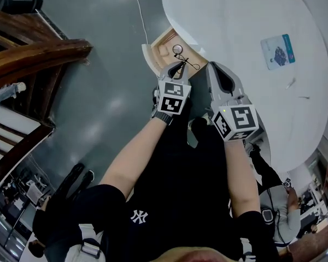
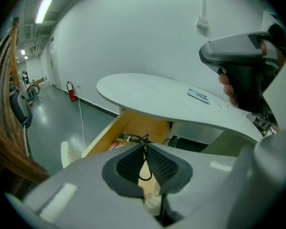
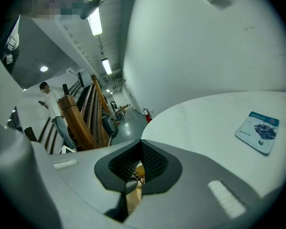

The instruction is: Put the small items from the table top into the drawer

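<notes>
Left gripper view: thin black looped cord [image 2: 144,151]

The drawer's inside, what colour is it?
Light yellowish wood. The open drawer shows best in the left gripper view.

The drawer [image 1: 162,48] is partly hidden under the table [image 1: 235,21]. The black item [image 2: 135,138] in the left gripper [image 2: 144,151] is too thin to identify. Print on the card [image 3: 258,130] is unreadable.
</notes>
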Available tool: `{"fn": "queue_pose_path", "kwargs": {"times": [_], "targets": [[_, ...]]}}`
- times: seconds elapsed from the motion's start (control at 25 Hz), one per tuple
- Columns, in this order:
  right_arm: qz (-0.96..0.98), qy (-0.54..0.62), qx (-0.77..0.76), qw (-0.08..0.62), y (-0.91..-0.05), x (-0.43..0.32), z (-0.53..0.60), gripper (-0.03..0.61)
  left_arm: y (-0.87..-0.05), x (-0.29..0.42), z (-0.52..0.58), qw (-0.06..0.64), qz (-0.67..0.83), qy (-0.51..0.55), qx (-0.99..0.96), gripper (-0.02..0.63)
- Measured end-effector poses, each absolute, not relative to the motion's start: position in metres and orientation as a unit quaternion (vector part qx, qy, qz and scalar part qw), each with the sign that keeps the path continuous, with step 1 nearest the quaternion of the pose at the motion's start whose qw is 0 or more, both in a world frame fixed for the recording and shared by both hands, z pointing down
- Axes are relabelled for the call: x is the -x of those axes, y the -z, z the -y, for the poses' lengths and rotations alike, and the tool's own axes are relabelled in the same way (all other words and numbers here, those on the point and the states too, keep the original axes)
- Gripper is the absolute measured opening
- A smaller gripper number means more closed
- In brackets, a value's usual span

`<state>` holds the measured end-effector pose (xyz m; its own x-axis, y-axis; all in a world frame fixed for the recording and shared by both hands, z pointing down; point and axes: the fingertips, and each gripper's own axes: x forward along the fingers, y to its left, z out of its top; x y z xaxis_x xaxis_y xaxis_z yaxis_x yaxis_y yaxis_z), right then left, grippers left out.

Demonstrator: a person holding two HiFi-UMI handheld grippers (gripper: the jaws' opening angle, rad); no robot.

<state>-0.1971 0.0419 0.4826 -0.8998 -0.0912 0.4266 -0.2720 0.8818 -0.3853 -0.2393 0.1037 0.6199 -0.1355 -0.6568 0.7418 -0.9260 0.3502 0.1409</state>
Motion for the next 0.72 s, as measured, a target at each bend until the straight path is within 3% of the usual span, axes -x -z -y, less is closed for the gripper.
{"fn": "queue_pose_path", "kwargs": {"times": [0.72], "targets": [[0.944,-0.227,-0.111,0.211,-0.508,0.200,-0.036,0.023,-0.665,0.249,-0.111,0.423,0.720,-0.186,-0.517,0.043]]}}
